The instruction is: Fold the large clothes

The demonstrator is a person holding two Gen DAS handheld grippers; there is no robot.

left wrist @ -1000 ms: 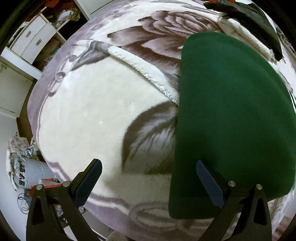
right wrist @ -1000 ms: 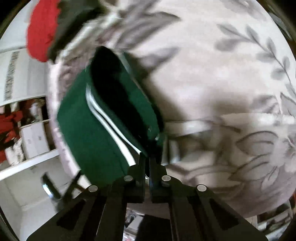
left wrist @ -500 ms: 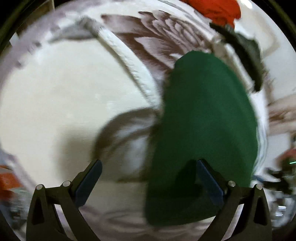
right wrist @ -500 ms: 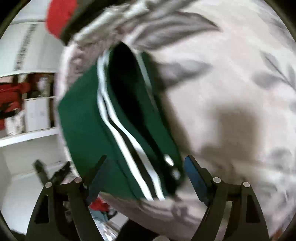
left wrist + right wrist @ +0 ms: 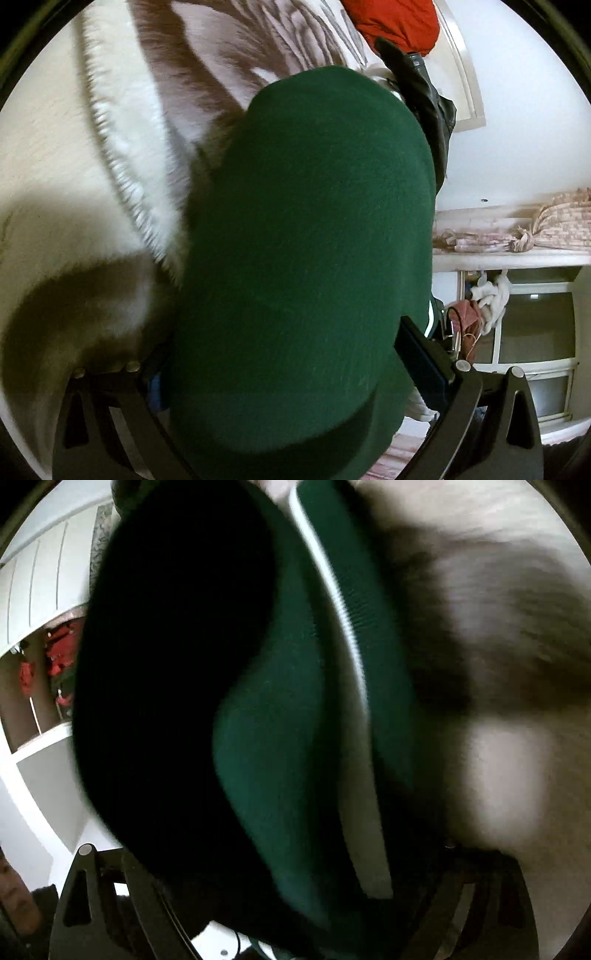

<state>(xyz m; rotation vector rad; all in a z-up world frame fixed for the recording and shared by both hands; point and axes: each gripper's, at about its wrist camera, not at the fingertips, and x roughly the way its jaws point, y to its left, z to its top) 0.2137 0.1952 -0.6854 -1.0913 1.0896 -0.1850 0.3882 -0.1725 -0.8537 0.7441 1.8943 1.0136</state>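
Both grippers, left (image 5: pixel 291 373) and right (image 5: pixel 295 886), straddle the folded green garment (image 5: pixel 306 236) on the bed (image 5: pixel 48 155), fingers apart; next they should clamp and lift it.

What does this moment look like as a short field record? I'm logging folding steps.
garment: green garment, folded, fills the space between the left gripper fingers
trim: white stripe along one edge
surface: floral blanket
left gripper: fingers wide apart, either side of the garment
right gripper: close over the garment, fingertips hidden, blurred
behind: red cloth and a dark garment
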